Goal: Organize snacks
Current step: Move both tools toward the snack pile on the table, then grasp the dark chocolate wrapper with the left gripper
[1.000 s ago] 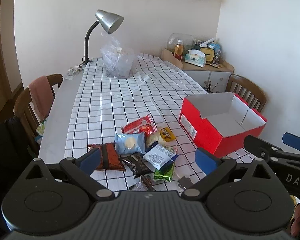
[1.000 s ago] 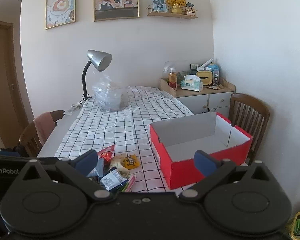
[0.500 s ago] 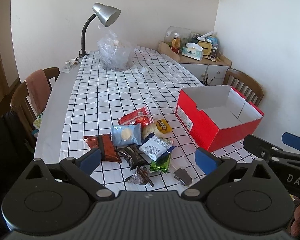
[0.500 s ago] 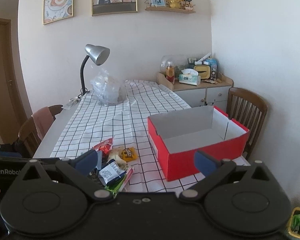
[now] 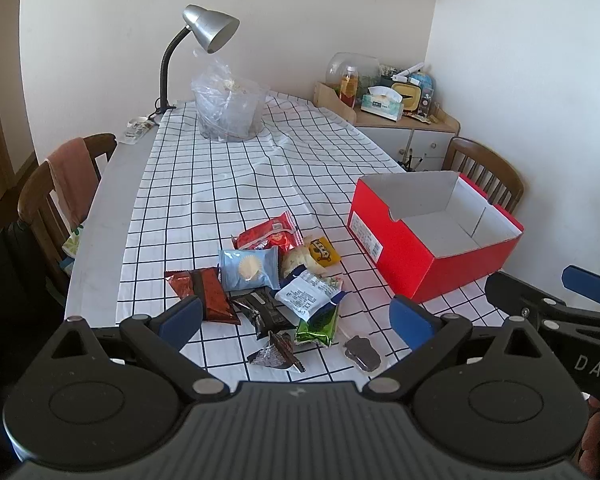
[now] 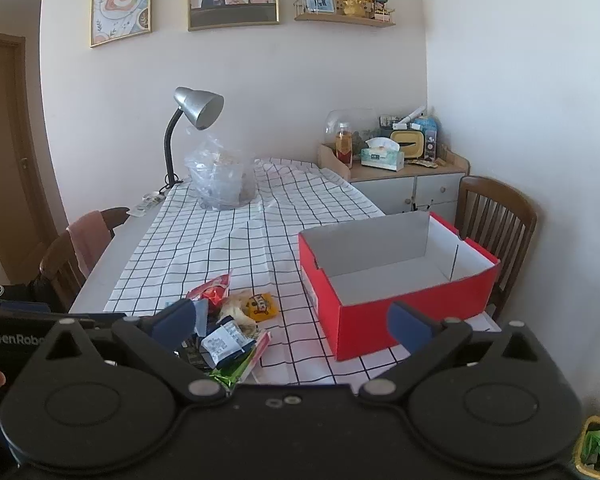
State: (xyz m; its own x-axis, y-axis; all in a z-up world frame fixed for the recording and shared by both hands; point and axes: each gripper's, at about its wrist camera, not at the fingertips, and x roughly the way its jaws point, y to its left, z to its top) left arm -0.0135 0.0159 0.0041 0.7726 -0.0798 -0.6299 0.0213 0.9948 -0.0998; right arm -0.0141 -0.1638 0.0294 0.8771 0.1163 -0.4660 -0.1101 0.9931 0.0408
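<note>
Two grippers are near the front edge of the table, and both have their jaws spread wide with nothing between them. The left gripper (image 5: 296, 316) hovers above the pile of snacks, and the right gripper (image 6: 292, 316) is in front of the red box (image 6: 412, 312), which has its near wall almost between the fingers.

Nearest to the front edge lie a small dark wrapped sweet (image 5: 277, 354) and a dark flat piece (image 5: 362, 354), both a little apart from the pile. Behind them are a green packet (image 5: 318, 326), a white packet (image 5: 310, 294), a black packet (image 5: 262, 312) and a brown-red packet (image 5: 204, 292), which touch or overlap each other. Further from the edge lie a light blue packet (image 5: 250, 268), a yellow packet (image 5: 322, 252) and a red packet (image 5: 272, 236).

To the right of the pile, near the right edge of the table (image 5: 108, 208), the red box stands open, and the part of its inside that I can see is bare.

I judge that the task is only at its beginning: no snack is in the box yet, and all the packets are left to move. Far at the back edge stand a clear plastic bag (image 5: 228, 108) and a desk lamp (image 5: 210, 32).
</note>
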